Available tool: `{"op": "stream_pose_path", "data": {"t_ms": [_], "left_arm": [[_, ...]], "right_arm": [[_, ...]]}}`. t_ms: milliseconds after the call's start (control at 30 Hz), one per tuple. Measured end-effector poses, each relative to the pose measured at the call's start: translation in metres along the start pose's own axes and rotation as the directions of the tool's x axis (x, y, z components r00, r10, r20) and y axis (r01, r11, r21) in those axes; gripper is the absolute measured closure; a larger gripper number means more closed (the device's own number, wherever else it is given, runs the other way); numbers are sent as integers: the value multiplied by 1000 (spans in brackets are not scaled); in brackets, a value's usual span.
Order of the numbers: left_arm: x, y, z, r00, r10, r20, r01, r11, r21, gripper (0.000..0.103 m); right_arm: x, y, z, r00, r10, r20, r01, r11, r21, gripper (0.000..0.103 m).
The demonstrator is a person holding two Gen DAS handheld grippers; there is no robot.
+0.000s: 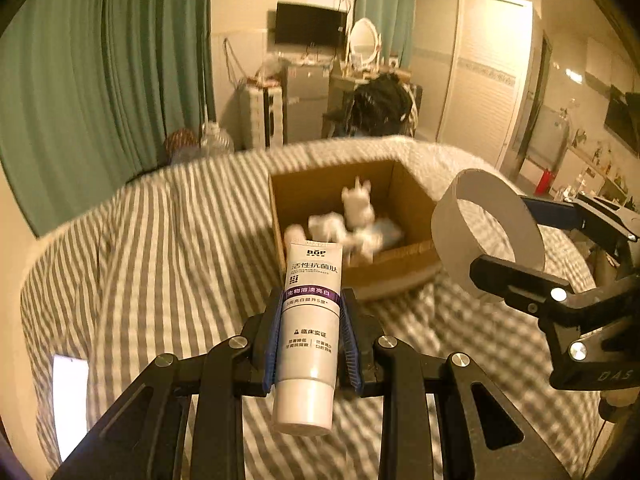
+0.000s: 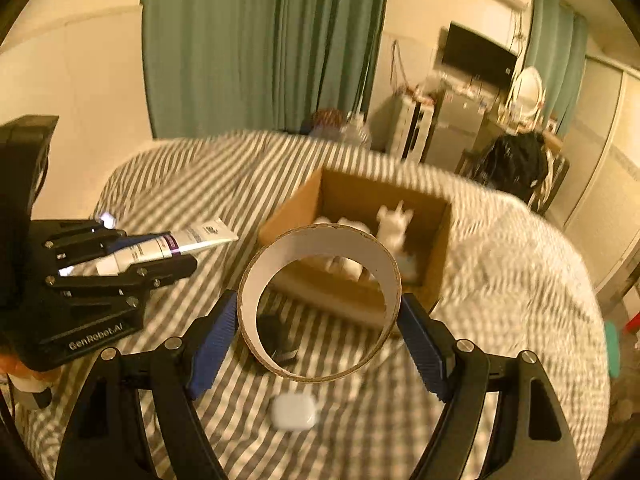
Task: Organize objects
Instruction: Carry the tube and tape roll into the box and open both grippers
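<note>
My left gripper is shut on a white toothpaste tube with a purple band, held above the striped bed, short of the open cardboard box. The box holds white toy figures. My right gripper is shut on a white cardboard ring, held in front of the box. The ring and right gripper show at the right of the left wrist view. The left gripper with the tube shows at the left of the right wrist view.
A white earbud case and a small black object lie on the striped bedspread under the ring. A white phone-like object lies at the bed's left. Green curtains, a TV and cluttered furniture stand beyond.
</note>
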State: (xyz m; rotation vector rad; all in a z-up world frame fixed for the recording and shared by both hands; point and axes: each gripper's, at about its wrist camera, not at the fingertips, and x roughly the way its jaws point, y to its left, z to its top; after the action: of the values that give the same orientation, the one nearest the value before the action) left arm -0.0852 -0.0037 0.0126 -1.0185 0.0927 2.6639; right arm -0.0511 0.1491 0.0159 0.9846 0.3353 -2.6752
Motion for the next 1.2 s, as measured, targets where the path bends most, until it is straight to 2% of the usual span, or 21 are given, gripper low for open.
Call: {"op": "stream_pose_path", "data": {"t_ms": [200, 333, 500, 600, 700, 733, 800, 900, 1000, 1100, 1200], "left_arm": [[10, -2, 58, 996, -25, 87, 25, 1000, 6, 76], [25, -2, 90, 992, -26, 122, 25, 1000, 9, 76], [60, 4, 140, 988, -29, 155, 28, 1000, 7, 76], [89, 3, 154, 988, -16, 153, 12, 1000, 26, 76], [124, 6, 145, 994, -29, 102, 27, 999, 24, 76], [143, 7, 135, 998, -51, 49, 50, 999, 22, 76], [170, 8, 118, 997, -70, -42, 71, 997, 24, 76], [194, 4, 107, 992, -52, -111, 57, 998, 39, 76], [205, -1, 96, 989, -58, -136, 64, 997, 40, 76], [212, -5, 90, 984, -82, -161, 88, 996, 29, 76], [216, -3, 89, 982, -85, -168, 88, 996, 13, 76]], "right_arm": [[-11, -21, 51, 994, -23, 103, 23, 1000, 4, 24], [-2, -34, 80, 990, -35, 138, 35, 999, 7, 24], [16, -66, 119, 978, -58, 198, 46, 997, 68, 24], [30, -85, 142, 972, -66, 224, 43, 994, 105, 24], [57, -101, 150, 975, -58, 215, 29, 990, 138, 24], [69, -105, 150, 977, -58, 205, 28, 989, 148, 24], [98, -113, 138, 984, -54, 168, 25, 985, 169, 24], [139, -116, 110, 997, -31, 76, 16, 982, 186, 24], [163, -121, 91, 1000, -19, -4, 20, 983, 185, 24], [165, -120, 81, 999, -35, -18, 37, 985, 170, 24], [168, -121, 74, 1000, -14, -28, 19, 984, 180, 24]]}}
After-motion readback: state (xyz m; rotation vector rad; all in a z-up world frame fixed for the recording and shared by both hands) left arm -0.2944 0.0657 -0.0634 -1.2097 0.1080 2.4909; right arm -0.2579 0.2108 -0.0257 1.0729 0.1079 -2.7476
